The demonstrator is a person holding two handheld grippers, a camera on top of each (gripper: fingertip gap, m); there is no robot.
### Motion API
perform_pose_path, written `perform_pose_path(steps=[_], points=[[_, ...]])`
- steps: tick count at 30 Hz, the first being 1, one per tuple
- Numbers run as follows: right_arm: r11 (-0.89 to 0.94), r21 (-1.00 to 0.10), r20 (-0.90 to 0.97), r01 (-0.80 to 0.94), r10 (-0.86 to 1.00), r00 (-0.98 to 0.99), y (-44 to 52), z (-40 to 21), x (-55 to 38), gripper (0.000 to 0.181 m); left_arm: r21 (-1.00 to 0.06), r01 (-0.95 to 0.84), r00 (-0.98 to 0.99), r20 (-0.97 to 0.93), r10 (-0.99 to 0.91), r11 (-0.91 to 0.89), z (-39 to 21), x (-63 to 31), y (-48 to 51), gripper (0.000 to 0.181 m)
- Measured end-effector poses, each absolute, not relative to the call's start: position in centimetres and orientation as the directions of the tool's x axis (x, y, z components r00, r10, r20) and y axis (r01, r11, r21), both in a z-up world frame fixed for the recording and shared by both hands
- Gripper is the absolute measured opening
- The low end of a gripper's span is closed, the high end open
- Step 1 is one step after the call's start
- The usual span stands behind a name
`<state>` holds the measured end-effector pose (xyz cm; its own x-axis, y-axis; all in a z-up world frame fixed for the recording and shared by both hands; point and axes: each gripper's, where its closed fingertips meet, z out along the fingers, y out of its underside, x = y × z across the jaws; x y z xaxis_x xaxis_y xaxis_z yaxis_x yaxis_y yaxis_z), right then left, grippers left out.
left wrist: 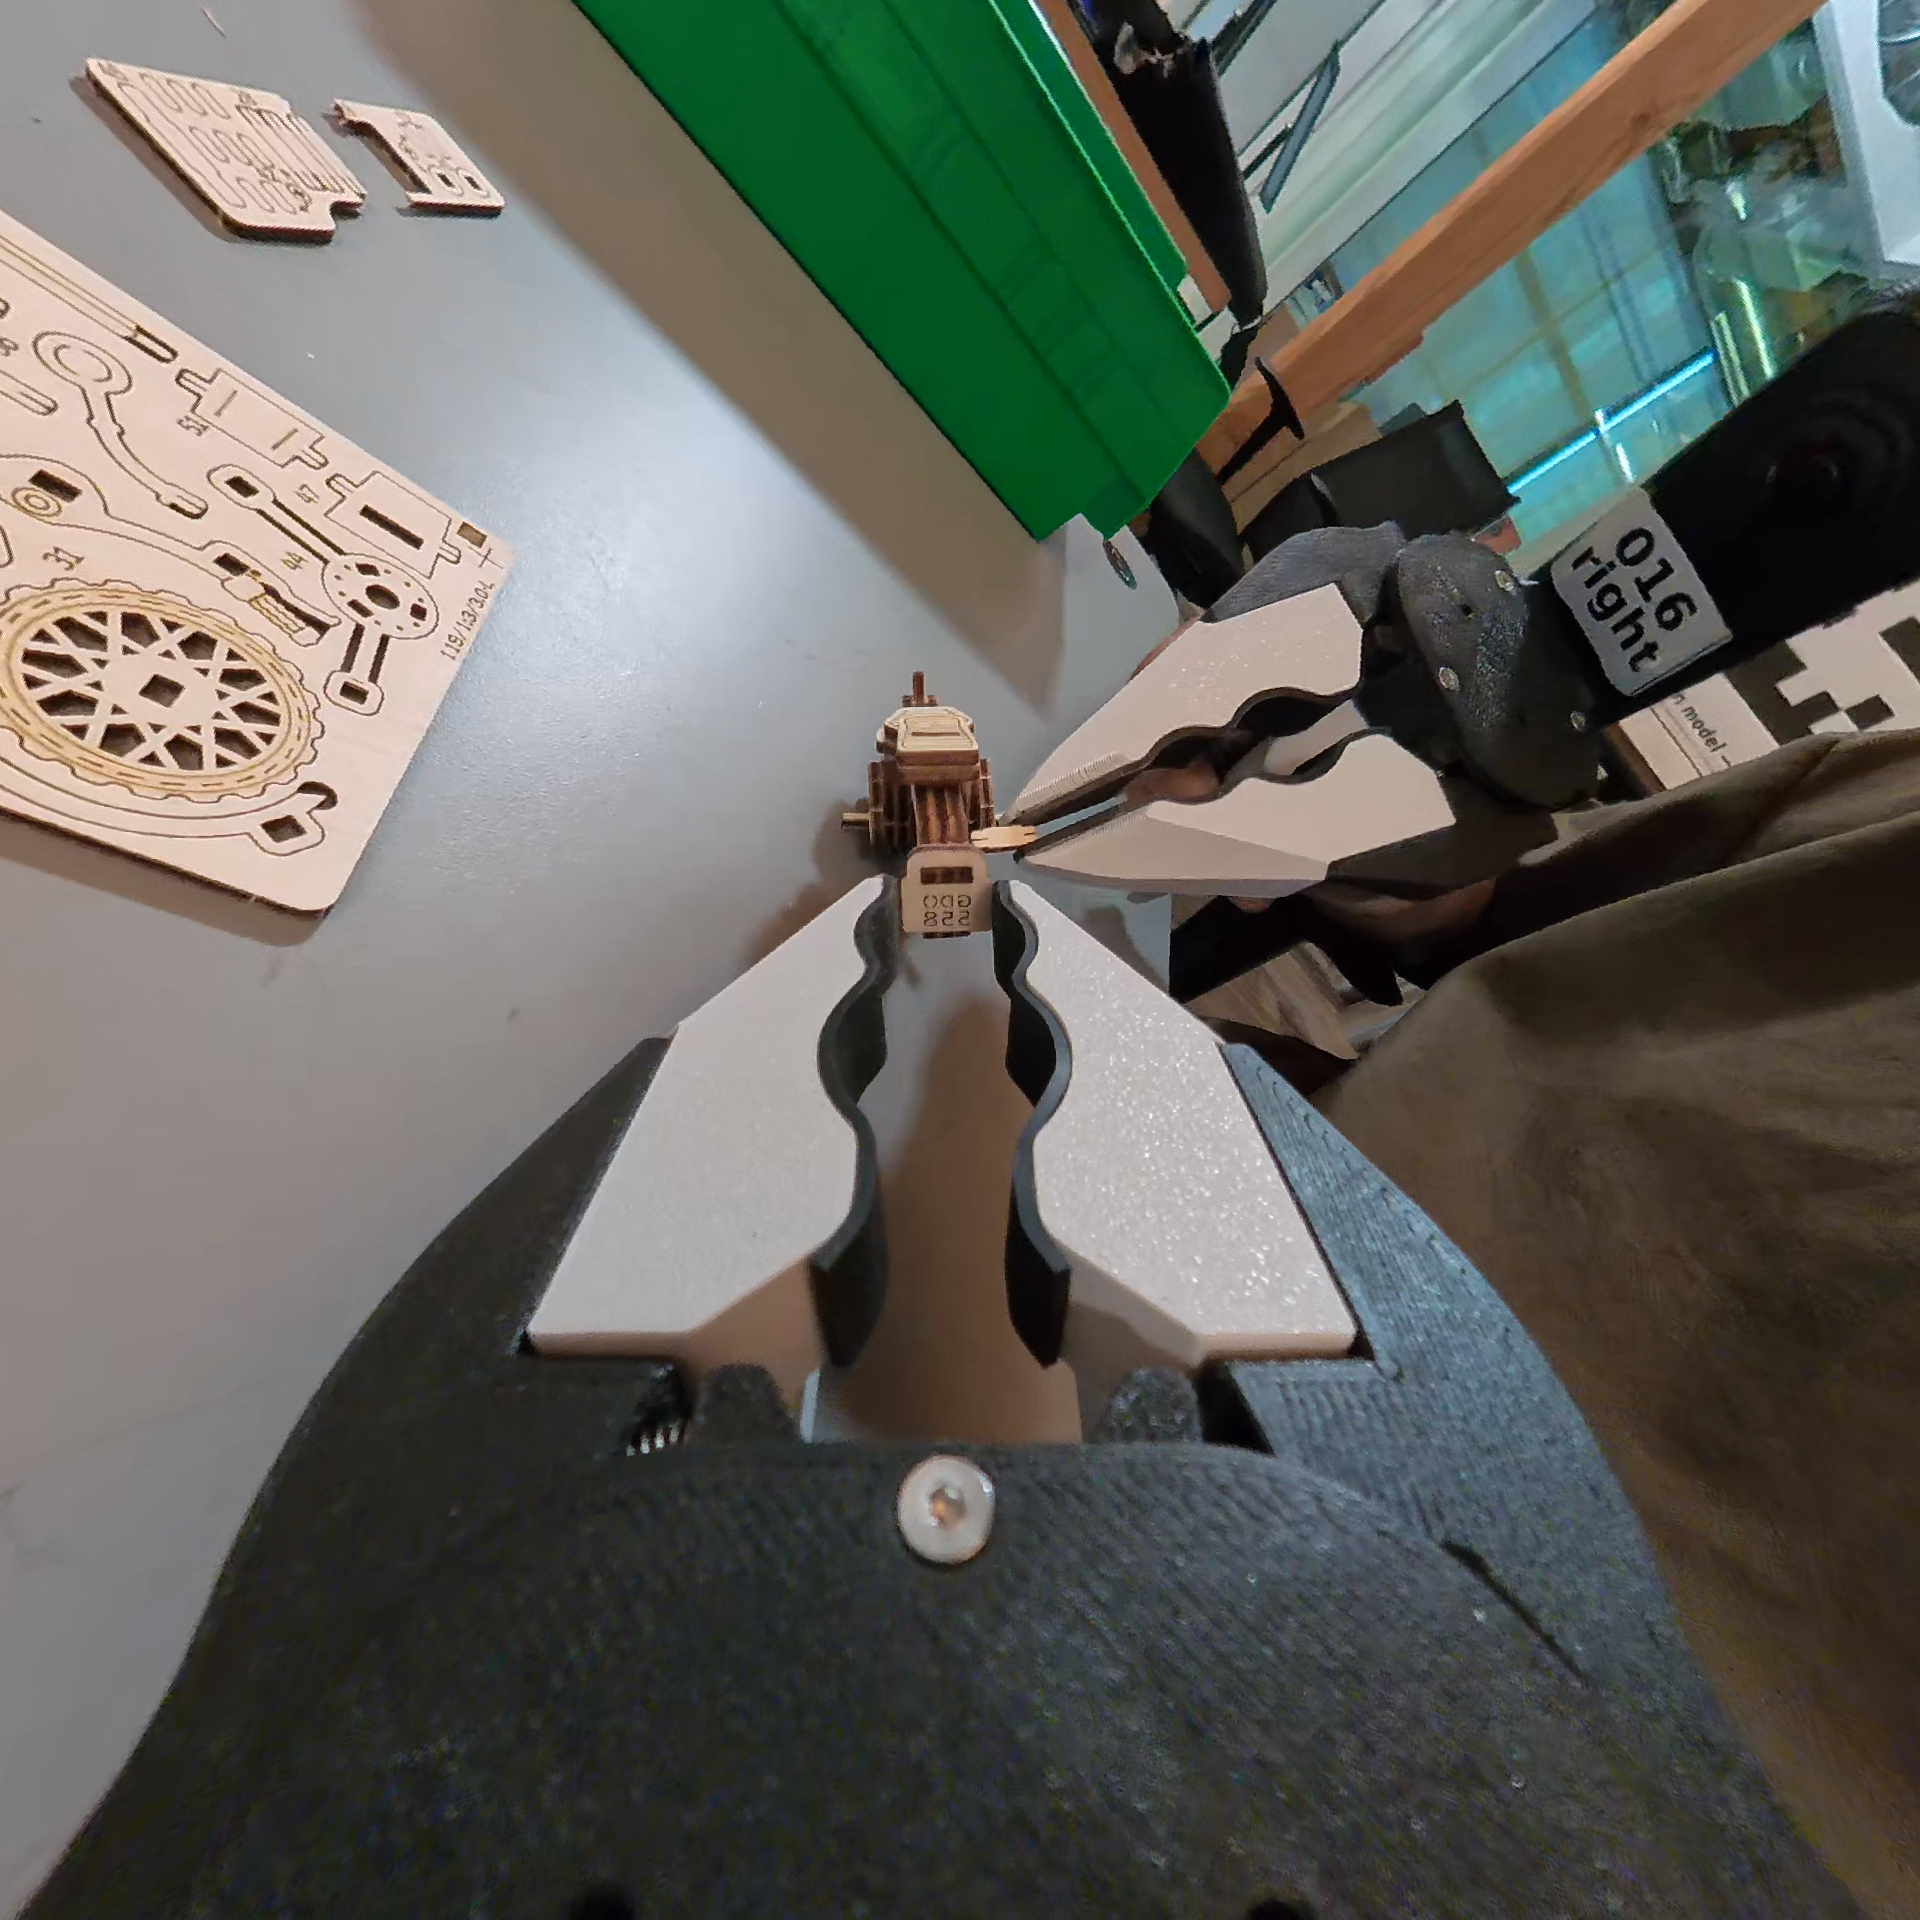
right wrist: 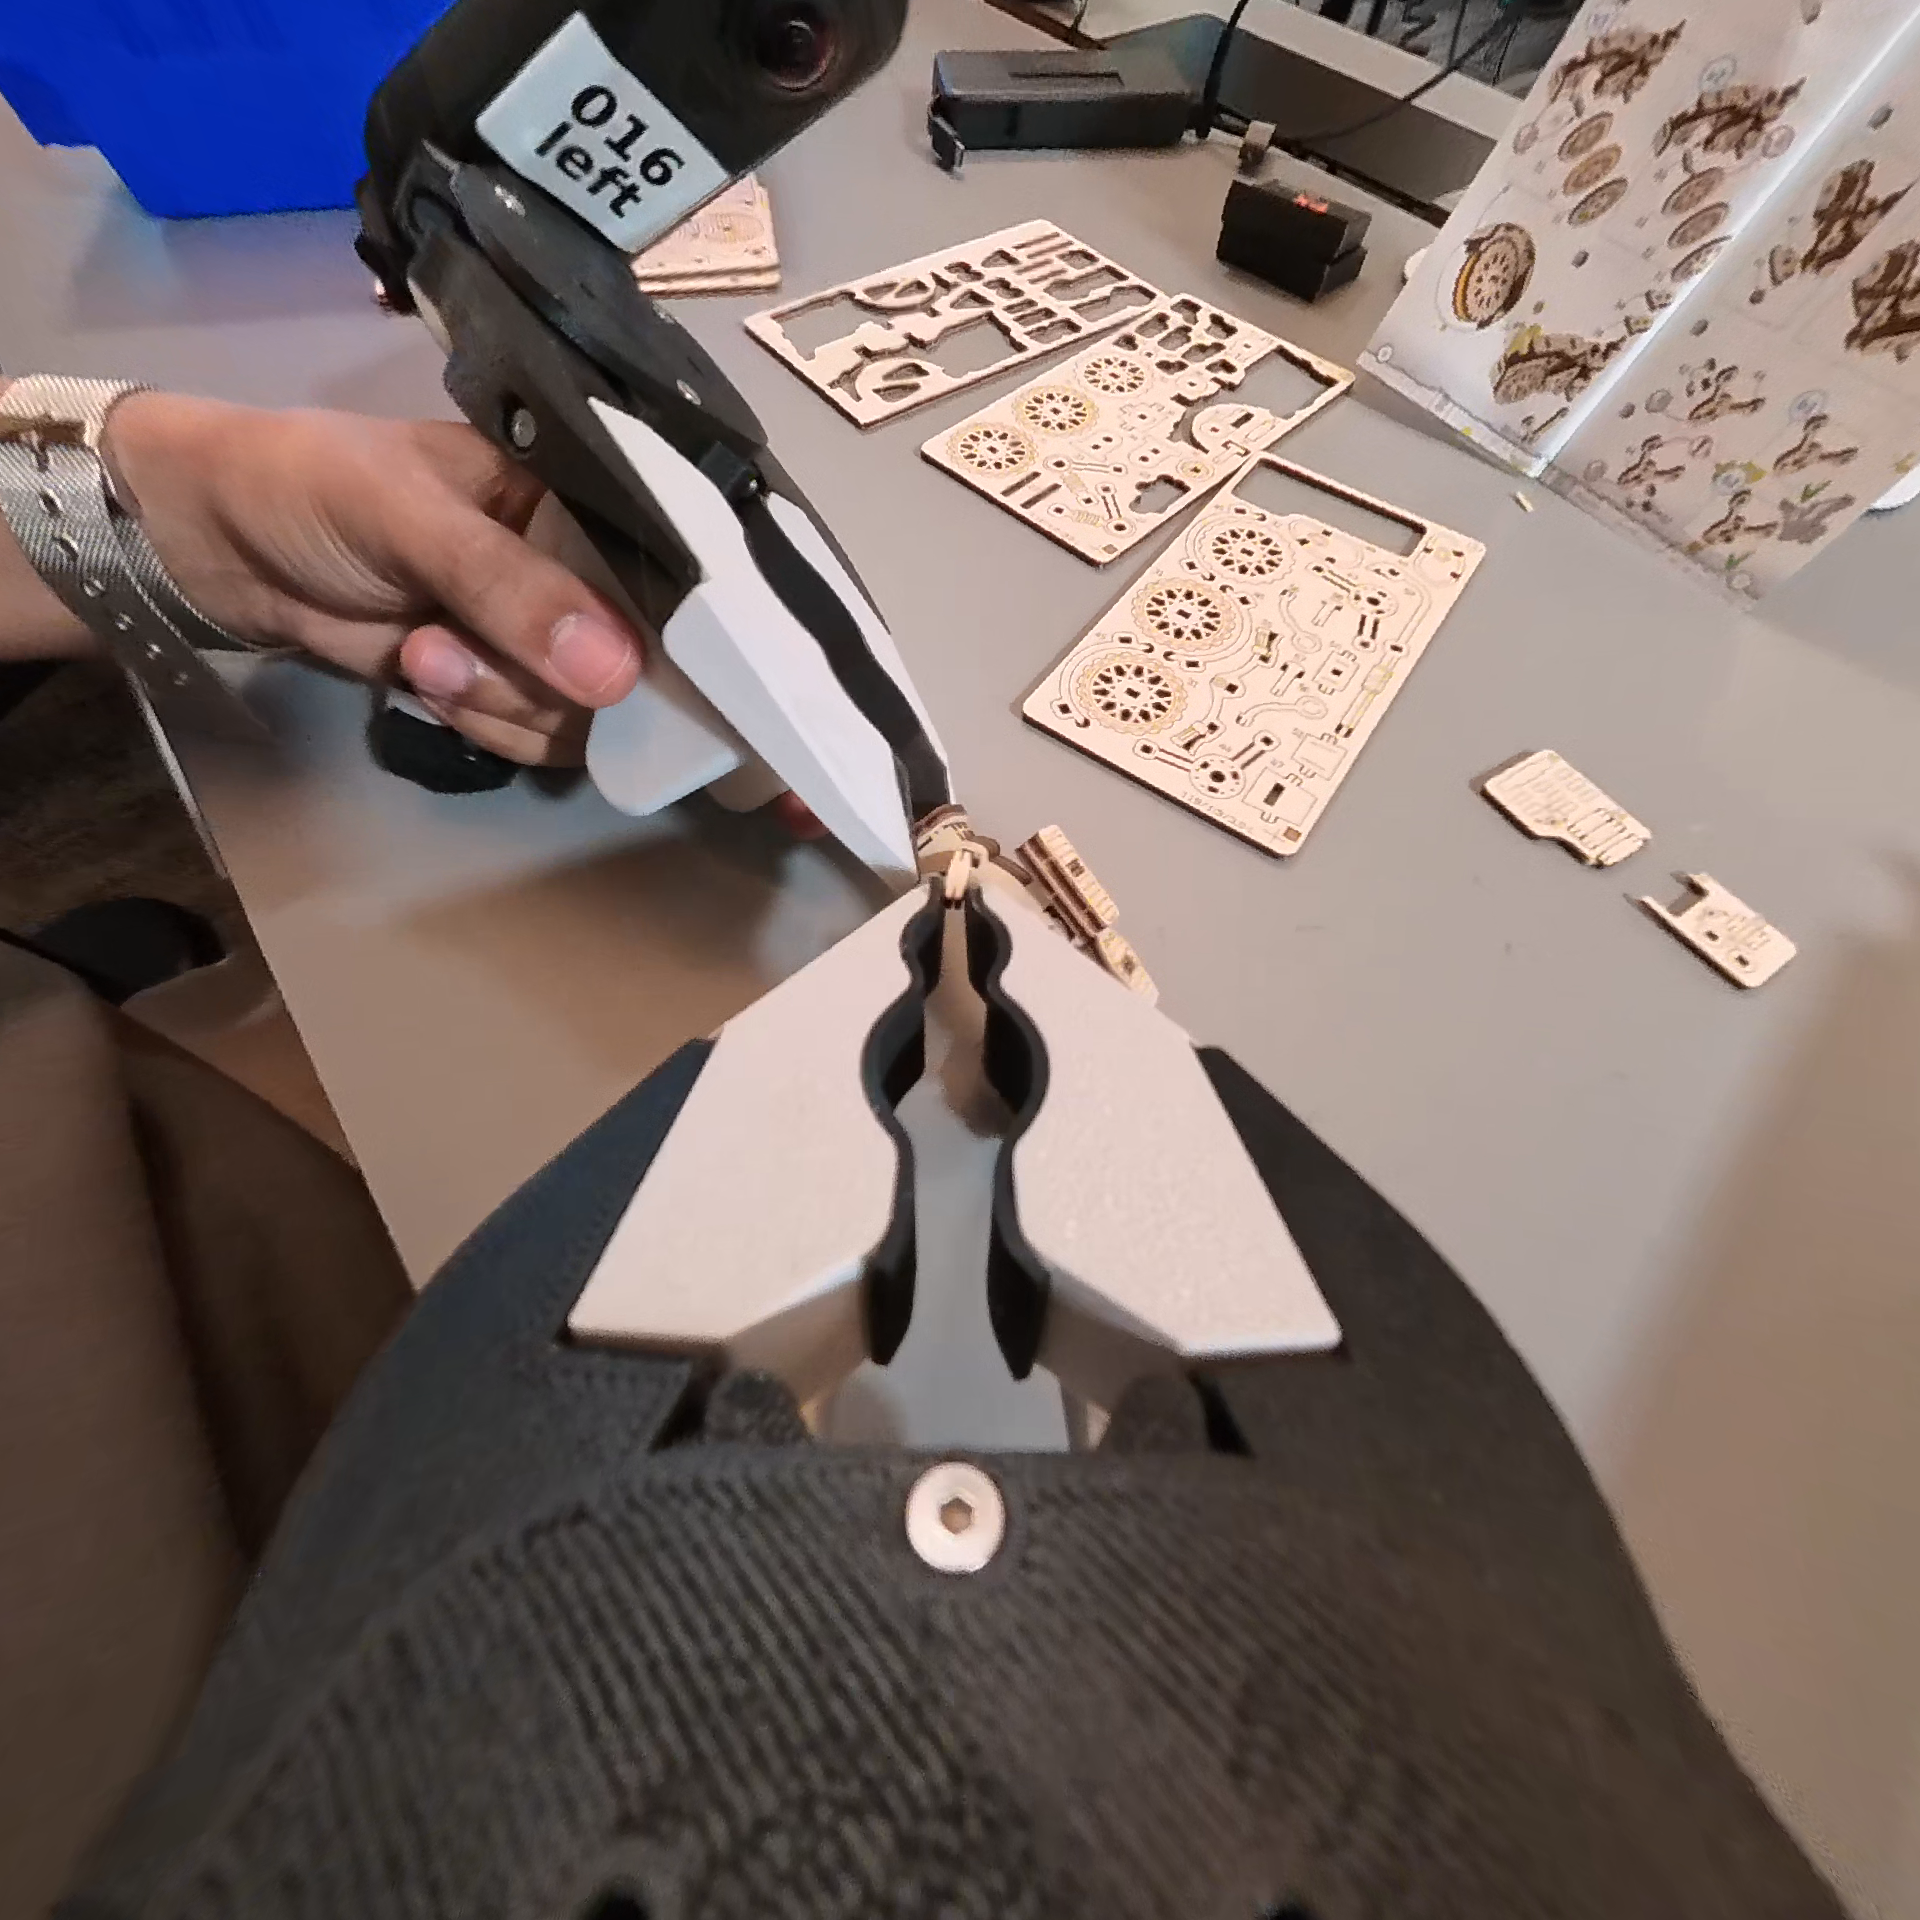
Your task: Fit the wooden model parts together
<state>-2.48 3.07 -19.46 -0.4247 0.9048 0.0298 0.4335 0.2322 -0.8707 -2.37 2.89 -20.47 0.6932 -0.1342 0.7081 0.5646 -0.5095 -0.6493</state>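
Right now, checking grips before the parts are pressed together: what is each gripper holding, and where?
Left gripper clamps the wooden model at its rear plate; right gripper pinches a small wooden peg by one end.

Grey table (right wrist: 1558,1195): wooden part sheets (right wrist: 1257,665), instruction sheet (right wrist: 1704,291).

Left gripper (left wrist: 943,894) points forward, its two white fingers closed in on the back end of the wooden model (left wrist: 928,774), tips clamping either side. Right gripper (left wrist: 1013,836) comes in from the model's right, fingers pinched nearly together on a small wooden peg (left wrist: 995,837) just beside the model. A bare hand (right wrist: 395,566) wraps the left gripper's handle, fingers curled underneath, strap at the wrist.
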Motion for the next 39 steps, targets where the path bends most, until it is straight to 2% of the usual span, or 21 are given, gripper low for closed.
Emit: perform_pose_path(steps=[14,39], points=[[-0.016,-0.831,-0.265,0.557,0.890,-0.371,3.7,-19.2,-1.9,0.001,-0.733,0.523,0.748,0.639,-0.179,-0.435,-19.2,-2.0,3.4,0.015],[-0.033,-0.791,-0.325,0.610,0.868,-0.375,3.5,-19.1,-0.7,0.001,-0.850,0.366,0.863,0.463,-0.204,-0.379,-18.3,-1.2,3.6,0.014]])
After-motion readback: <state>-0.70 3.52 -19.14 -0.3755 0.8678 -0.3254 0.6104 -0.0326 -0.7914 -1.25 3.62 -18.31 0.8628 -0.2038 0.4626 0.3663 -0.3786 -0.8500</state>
